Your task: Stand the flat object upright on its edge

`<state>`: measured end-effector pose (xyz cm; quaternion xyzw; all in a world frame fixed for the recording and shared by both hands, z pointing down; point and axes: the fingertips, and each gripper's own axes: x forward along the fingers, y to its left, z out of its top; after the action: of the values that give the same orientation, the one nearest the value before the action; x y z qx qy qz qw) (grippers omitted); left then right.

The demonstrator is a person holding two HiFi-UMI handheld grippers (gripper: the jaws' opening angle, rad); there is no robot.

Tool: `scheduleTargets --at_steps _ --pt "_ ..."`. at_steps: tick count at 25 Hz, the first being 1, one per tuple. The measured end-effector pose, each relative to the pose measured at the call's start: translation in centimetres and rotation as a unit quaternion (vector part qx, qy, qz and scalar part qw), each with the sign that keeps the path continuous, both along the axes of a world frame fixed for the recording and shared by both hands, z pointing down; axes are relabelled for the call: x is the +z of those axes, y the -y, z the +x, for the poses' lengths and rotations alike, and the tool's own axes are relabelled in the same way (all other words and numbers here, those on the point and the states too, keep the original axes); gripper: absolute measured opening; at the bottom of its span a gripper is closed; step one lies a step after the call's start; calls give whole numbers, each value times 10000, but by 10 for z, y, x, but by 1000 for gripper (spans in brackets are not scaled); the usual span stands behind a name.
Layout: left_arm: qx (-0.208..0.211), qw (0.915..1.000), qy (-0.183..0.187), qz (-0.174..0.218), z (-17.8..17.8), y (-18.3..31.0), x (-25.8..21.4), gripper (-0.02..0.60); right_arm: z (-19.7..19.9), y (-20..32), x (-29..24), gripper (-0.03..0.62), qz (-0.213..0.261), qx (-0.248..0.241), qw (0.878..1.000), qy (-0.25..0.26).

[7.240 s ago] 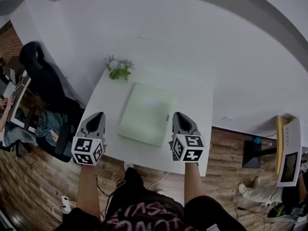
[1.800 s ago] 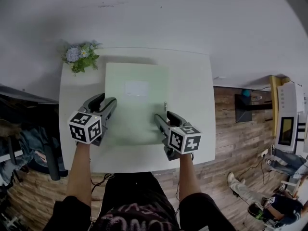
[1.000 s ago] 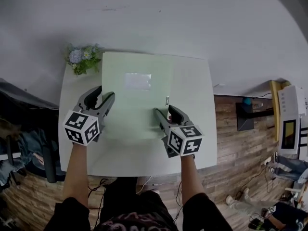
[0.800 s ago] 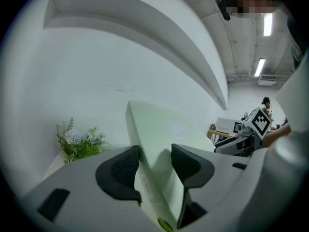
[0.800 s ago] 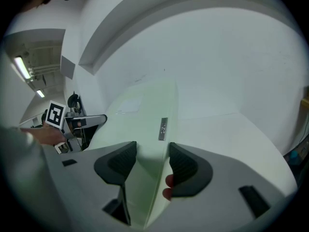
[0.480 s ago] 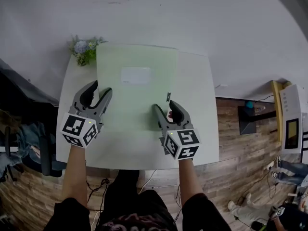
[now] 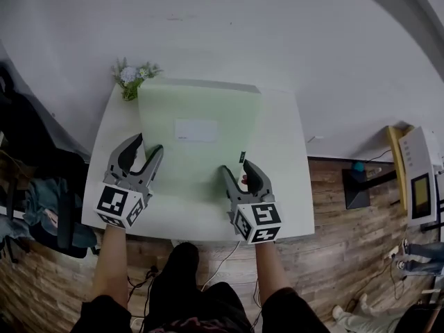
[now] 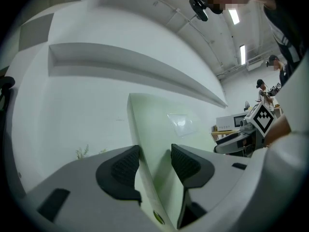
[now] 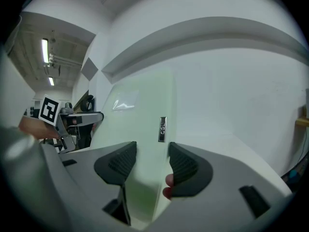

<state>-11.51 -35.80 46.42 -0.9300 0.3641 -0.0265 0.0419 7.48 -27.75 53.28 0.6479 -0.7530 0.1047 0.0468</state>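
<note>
1. A pale green flat object is seen on a white table, tilted up on its near edge. Its far edge is lifted and its broad face is turned toward the person.
2. A pale rectangular label is carried on that face.
3. The left gripper is clamped on the object's left edge, at about 8 o'clock of the face, with one pad pressed on each side.
4. The right gripper is closed on the right edge at about 4 o'clock, just below a small tag.
5. A small flower bunch is set at the table's 11 o'clock corner, just beside the object's raised corner.
</note>
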Motion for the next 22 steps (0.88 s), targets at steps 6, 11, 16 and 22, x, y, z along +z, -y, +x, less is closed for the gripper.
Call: scheduleTargets --at_steps 6,11,16,22 --pt "-107 9993 -60 339 -9 -33 -8 222 -8 -26 -4 227 274 48 9995 -114" --pt "-117 9991 -16 408 -17 -49 -7 222 -14 -39 -4 228 261 16 9995 -152" --pt "-143 9993 71 346 -21 -65 -5 222 -18 -51 -2 228 138 -12 9998 -171" --pt "-172 9993 183 283 -26 -78 -4 222 -23 -62 -1 228 41 -65 9998 -197"
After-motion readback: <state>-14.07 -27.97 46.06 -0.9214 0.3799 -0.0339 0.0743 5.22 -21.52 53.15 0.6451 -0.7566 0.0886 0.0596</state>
